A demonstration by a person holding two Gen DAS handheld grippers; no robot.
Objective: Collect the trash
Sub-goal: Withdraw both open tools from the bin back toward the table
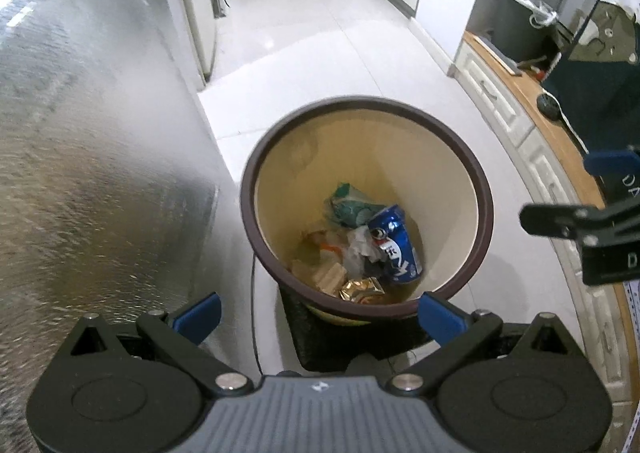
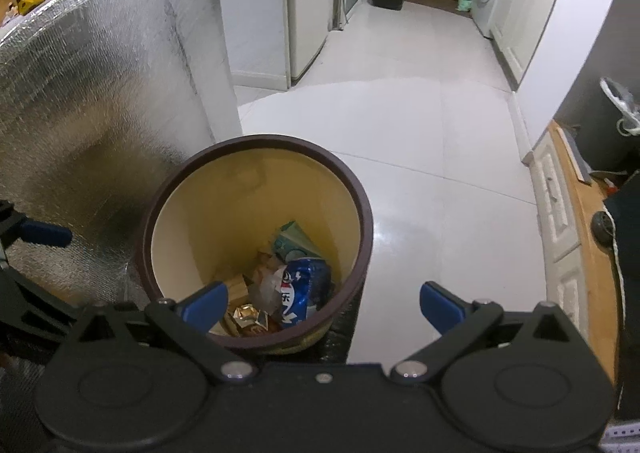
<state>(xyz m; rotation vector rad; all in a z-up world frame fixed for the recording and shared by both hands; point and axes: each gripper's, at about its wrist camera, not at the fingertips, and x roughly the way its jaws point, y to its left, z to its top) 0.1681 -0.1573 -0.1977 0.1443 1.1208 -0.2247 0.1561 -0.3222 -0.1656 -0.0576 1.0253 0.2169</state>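
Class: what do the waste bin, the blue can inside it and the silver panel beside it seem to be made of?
Waste bin: likely plastic, smooth cream wall, brown rim. Blue can: thin metal, glossy, dented. Silver panel: looks like foil insulation, dimpled and shiny.

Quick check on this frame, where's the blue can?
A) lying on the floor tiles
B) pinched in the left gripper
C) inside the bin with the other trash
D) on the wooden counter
C: the blue can lies at the bottom of the brown-rimmed bin among wrappers, while the left gripper and the right gripper both stand open and empty above it.
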